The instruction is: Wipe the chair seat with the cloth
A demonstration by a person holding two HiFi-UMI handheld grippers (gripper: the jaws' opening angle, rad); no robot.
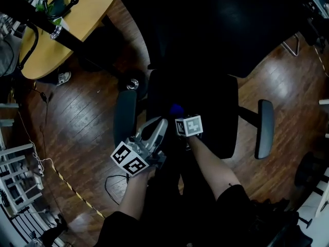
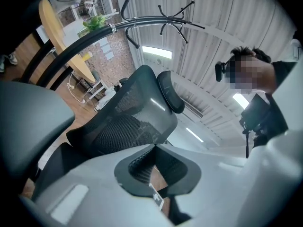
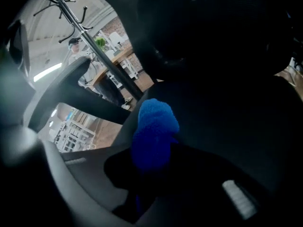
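Observation:
A black office chair fills the head view, its seat (image 1: 211, 112) dark between two grey armrests (image 1: 125, 116) (image 1: 265, 127). My right gripper (image 1: 180, 117) is over the seat's front left part, shut on a bunched blue cloth (image 1: 176, 109). In the right gripper view the cloth (image 3: 154, 131) sticks out from the right gripper (image 3: 151, 160) against the seat (image 3: 227, 122). My left gripper (image 1: 160, 122) hovers beside it, near the left armrest, holding nothing. In the left gripper view the left gripper (image 2: 156, 148) has its jaws closed together and points up at the mesh backrest (image 2: 128, 122).
A round wooden table (image 1: 77, 19) stands at the back left, crossed by a black coat-stand pole (image 1: 31, 14). A thin cable (image 1: 110, 181) lies on the wooden floor by the chair. White shelving (image 1: 15, 174) sits at the left edge.

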